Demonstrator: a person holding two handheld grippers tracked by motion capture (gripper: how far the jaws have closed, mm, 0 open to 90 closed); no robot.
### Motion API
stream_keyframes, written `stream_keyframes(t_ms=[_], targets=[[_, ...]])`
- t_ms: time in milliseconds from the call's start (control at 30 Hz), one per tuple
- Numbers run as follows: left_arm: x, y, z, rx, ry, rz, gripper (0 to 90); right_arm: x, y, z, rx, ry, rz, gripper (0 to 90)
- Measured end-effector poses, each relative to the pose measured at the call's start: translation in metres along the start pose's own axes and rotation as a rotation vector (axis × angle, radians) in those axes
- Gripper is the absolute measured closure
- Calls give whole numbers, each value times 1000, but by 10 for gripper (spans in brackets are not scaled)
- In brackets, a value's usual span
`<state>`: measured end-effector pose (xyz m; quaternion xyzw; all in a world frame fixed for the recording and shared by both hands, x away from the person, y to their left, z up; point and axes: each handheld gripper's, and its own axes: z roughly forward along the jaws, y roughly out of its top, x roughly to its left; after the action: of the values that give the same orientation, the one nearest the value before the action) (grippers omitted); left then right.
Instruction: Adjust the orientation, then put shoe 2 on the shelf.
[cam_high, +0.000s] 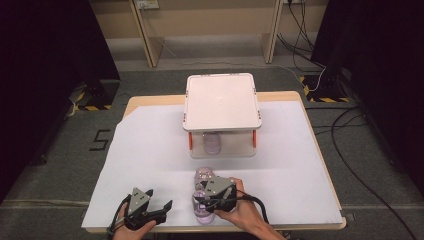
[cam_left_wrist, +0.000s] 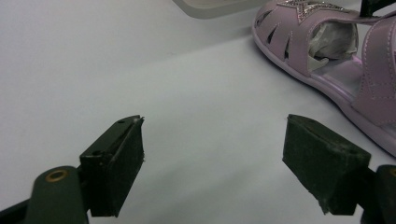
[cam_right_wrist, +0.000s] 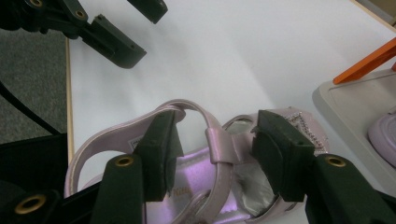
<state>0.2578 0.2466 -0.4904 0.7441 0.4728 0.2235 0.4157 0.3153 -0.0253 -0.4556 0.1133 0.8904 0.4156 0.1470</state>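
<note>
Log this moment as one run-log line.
scene: white table, lidded box | left gripper: open, empty | right gripper: jaws astride pink sandal strap | second sandal inside box

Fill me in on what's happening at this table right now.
A person is working with a handheld gripper in each hand at a white-covered table. The right gripper sits over a lilac sandal near the front edge, its jaws straddling the ankle strap; whether the pads press on it is unclear. The left gripper hovers open beside it, holding nothing. Behind stands a lidded clear box with a second lilac sandal inside.
</note>
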Motion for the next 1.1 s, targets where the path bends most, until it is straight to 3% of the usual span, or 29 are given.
stream_keyframes(t_ms=[100,167,300,367,500,533,667,1100], targets=[[1,0,1,-1,2,3,199,-1,1,1,3,-12,-16,497],[0,0,2,3,-1,3,199,-3,0,4,19,-48,-47,521],[1,-1,2,4,-2,6,199,-5,1,4,23,-75,-86,644],[1,0,2,3,0,2,199,-2,3,2,30,-93,-139,723],[1,1,3,1,-3,3,199,1,3,0,37,-108,-186,787],[0,1,3,3,-8,5,199,3,3,-2,39,-137,-220,818],[-2,3,5,2,-17,12,199,3,3,-7,35,-164,-247,842],[0,4,5,-7,-19,11,199,-2,5,-33,-10,-216,-251,852]])
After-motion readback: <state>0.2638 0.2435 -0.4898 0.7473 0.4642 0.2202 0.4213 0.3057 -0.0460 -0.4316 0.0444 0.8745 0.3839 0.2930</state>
